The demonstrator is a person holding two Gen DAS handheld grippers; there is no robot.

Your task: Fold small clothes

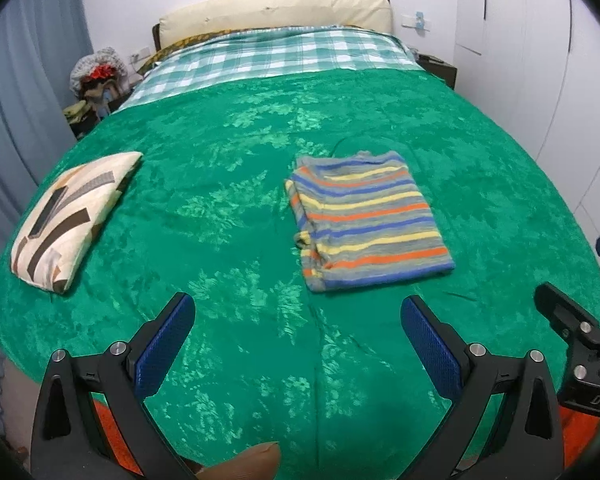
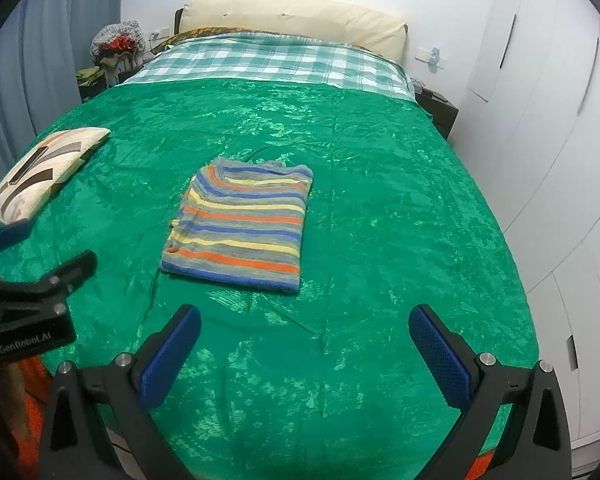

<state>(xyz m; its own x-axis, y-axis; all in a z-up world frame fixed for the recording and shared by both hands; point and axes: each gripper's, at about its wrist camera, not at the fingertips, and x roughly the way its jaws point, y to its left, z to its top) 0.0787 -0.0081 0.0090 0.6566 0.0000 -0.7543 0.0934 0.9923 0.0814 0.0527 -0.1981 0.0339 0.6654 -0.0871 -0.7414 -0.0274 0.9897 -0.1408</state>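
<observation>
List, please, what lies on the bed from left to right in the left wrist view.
Patterned pillow → bare green bedspread → folded striped garment.

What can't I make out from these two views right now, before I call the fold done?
- Striped garment: what kind it is, and its sleeves; the folded layers hide them in both views.
- Its underside: hidden against the green bedspread.
- Bedside clutter: too small and distorted to identify, both views.
- Hands holding the left gripper and right gripper: cut off by the bottom edges.
</observation>
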